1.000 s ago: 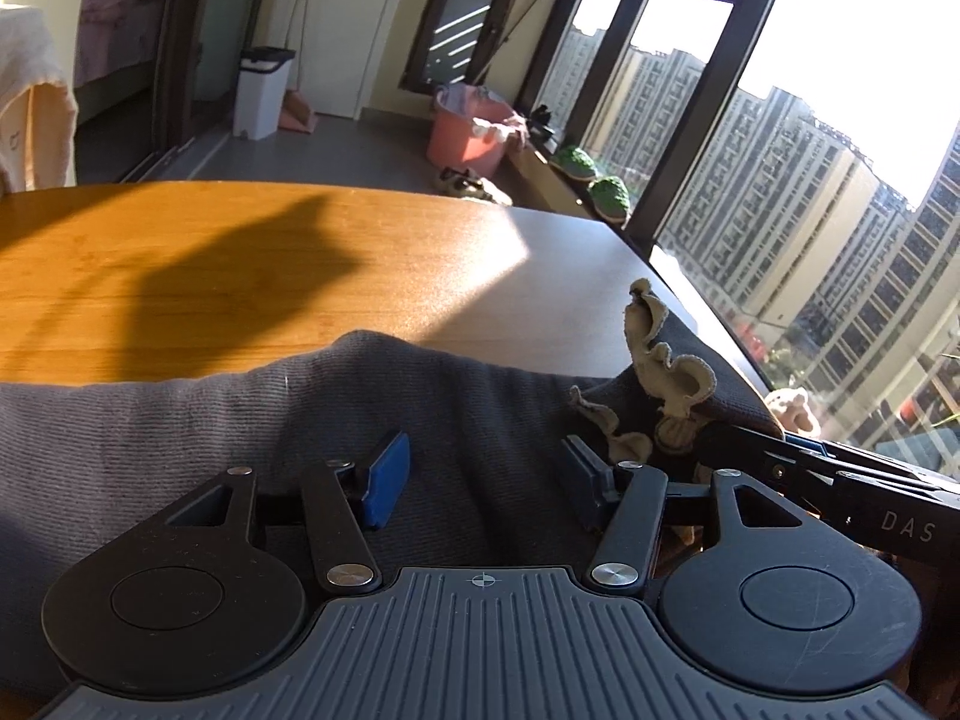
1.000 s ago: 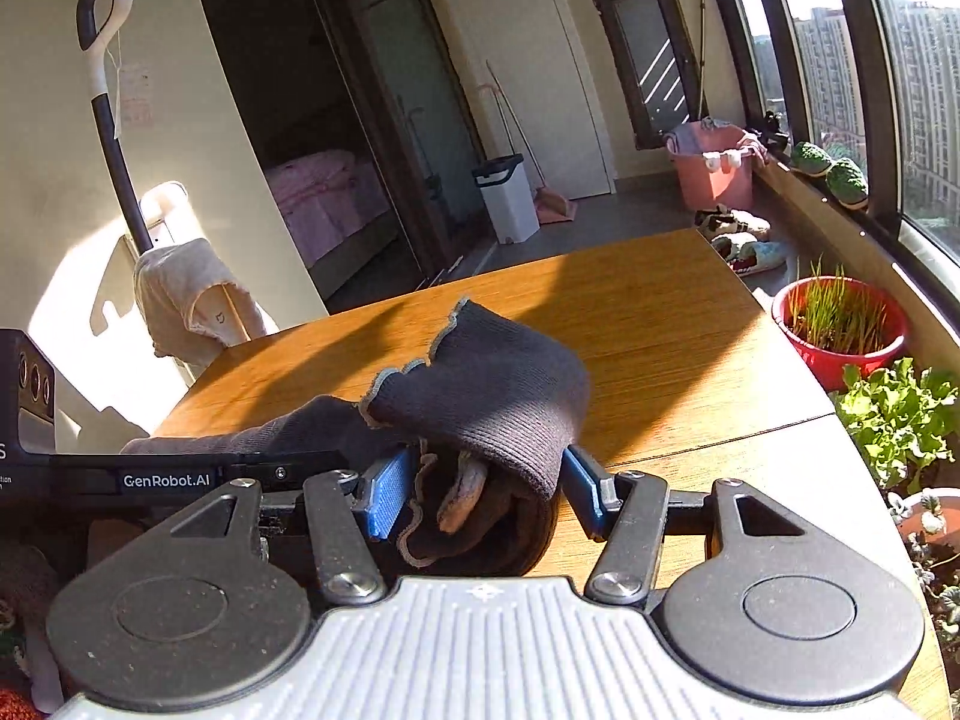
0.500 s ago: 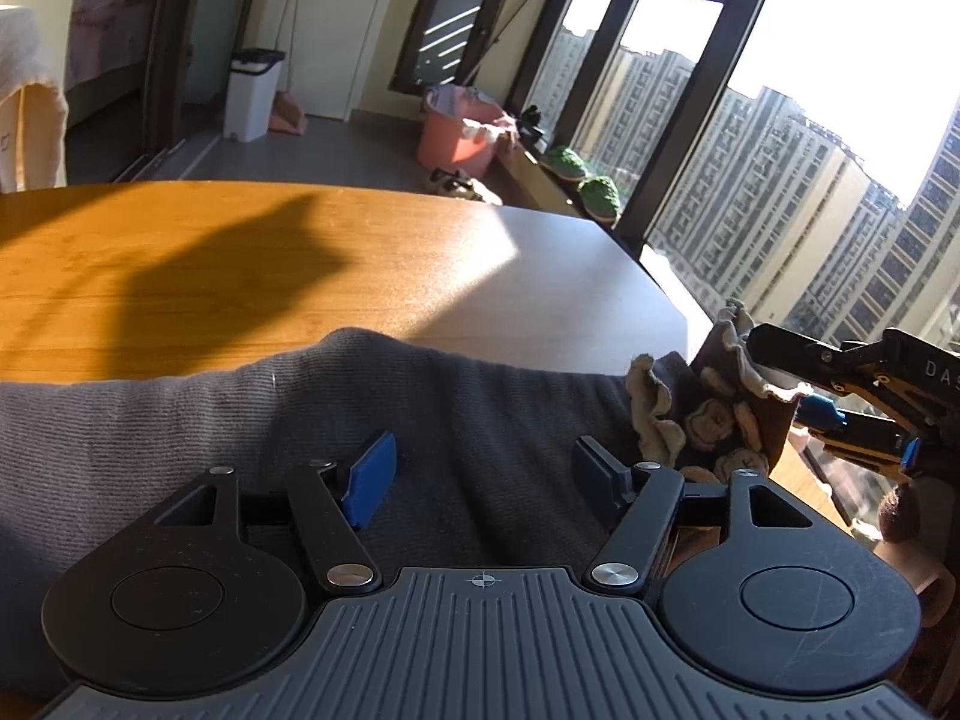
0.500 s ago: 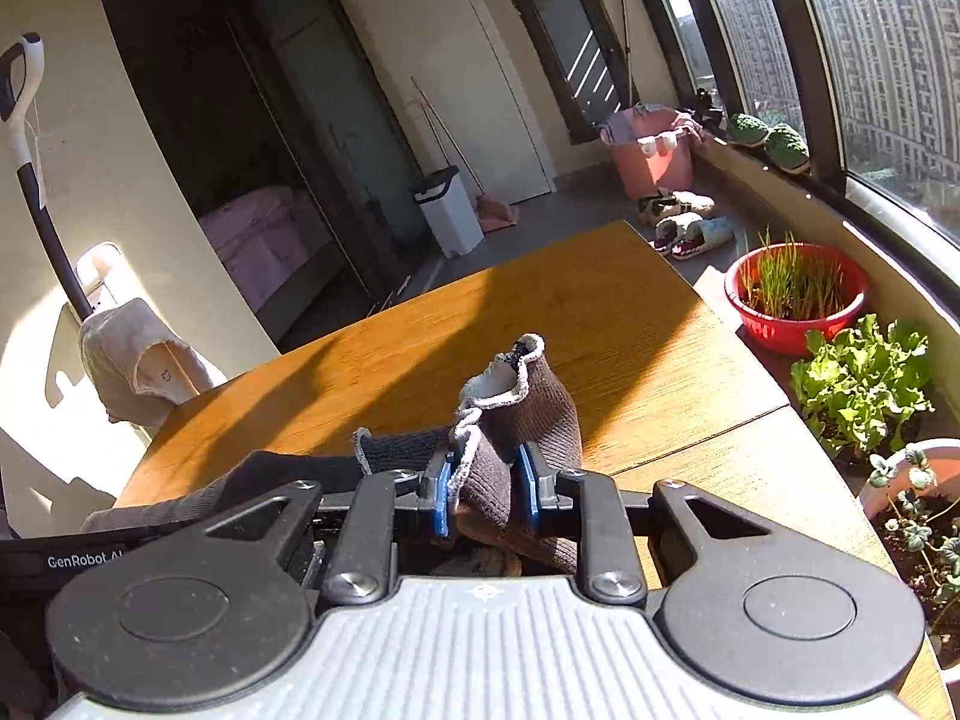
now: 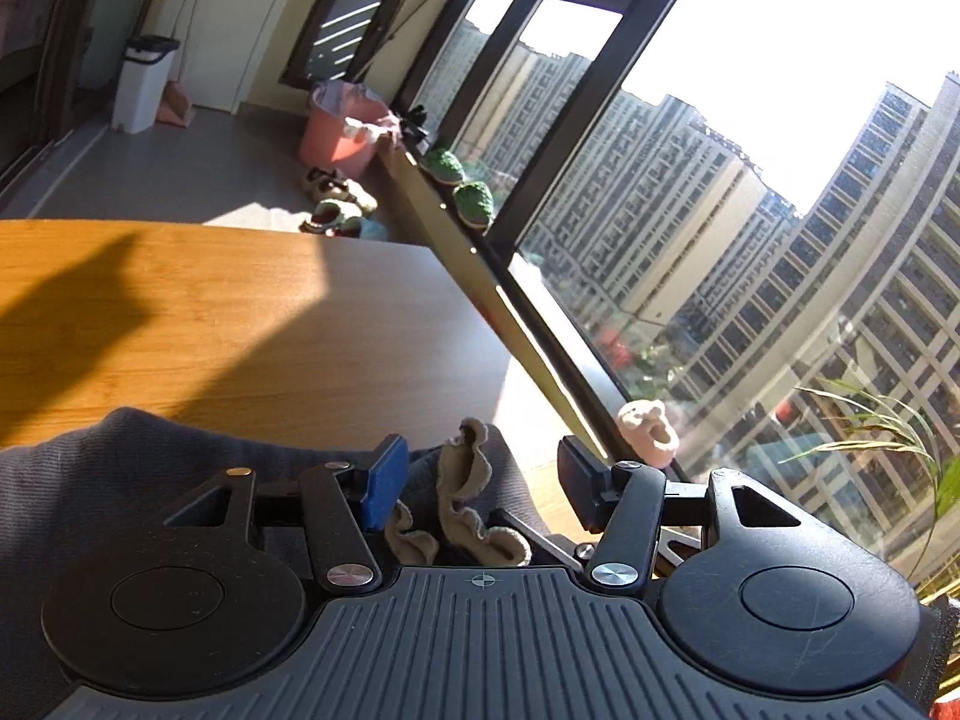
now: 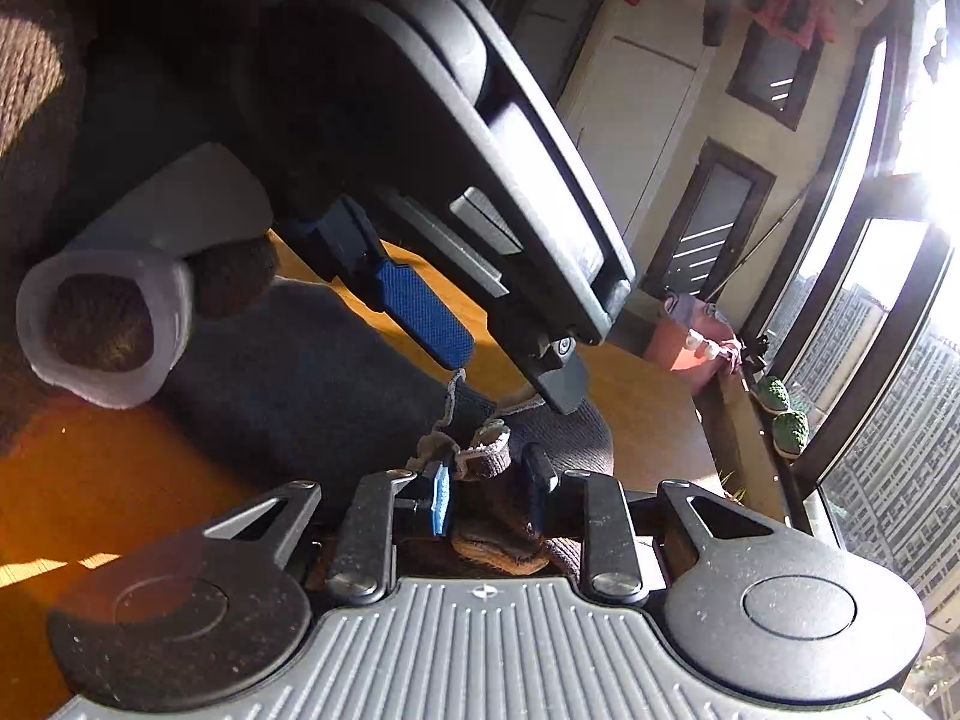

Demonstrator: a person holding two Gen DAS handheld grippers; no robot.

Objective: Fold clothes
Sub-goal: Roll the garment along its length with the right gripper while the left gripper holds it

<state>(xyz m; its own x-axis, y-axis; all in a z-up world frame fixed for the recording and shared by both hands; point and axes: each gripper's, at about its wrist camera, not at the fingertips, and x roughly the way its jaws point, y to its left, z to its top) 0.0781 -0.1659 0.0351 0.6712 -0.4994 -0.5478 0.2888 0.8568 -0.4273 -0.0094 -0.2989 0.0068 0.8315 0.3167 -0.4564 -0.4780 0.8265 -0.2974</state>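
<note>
Two grippers sit much closer together than they did half a second ago. Back then my right gripper (image 6: 489, 495) looked out flat over the round wooden table (image 5: 252, 324), and the left one saw it off to the side by the window; now the right wrist view is filled by the black body of my left gripper (image 5: 477, 474), which looms above and just ahead, one of its blue pads (image 6: 423, 315) hanging over the cloth. The right view has also rolled, so the room leans hard over.

My right gripper is clamped on the ruffled, tan-edged cuff (image 6: 480, 456) of the dark grey knitted garment (image 5: 150, 468), as it was before; the cuff bunches up between the two pads and more brown fabric is wadded behind them. My left gripper stands wide apart, gripping nothing, with the same frilled cuff (image 5: 468, 492) now lying between its fingers, close to the blue left pad, where earlier that cuff was out past its right finger.

The garment lies on the table near its window-side edge, spreading left under the left gripper. A gloved hand (image 6: 102, 312) in brown knit, wrapped by a grey strap, holds the left gripper at the upper left of the right wrist view.
</note>
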